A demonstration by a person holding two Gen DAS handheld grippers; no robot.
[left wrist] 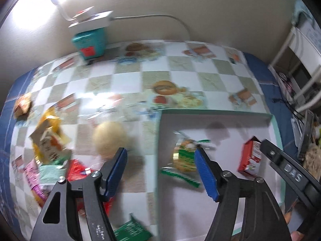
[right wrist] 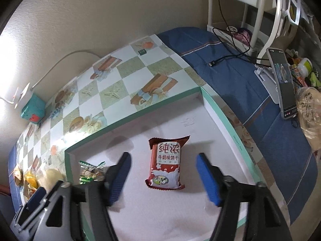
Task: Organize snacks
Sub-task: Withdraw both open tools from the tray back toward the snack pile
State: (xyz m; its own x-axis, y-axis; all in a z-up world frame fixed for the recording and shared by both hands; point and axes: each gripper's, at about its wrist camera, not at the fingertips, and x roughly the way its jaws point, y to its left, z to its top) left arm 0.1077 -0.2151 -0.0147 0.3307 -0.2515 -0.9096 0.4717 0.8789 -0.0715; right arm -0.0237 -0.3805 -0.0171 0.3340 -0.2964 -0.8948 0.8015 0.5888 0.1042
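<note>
A shallow white box with a green rim (left wrist: 216,112) (right wrist: 132,118) lies on the checked table. In it lie a red milk-biscuit packet (right wrist: 165,163) (left wrist: 250,157) and a green-and-clear snack packet (left wrist: 185,156) (right wrist: 91,171). My left gripper (left wrist: 161,172) is open and empty above the box's left edge. My right gripper (right wrist: 163,177) is open and empty, its fingers either side of the red packet and above it. A pale round bun (left wrist: 110,138) (right wrist: 52,177) and a pile of loose snack packets (left wrist: 50,146) lie on the table left of the box.
A teal box with a white charger and cable (left wrist: 90,38) stands at the wall. A dark green packet (left wrist: 132,231) lies near the front edge. A phone on a stand (right wrist: 281,84), a black cable and a bagged item sit on the blue cloth to the right.
</note>
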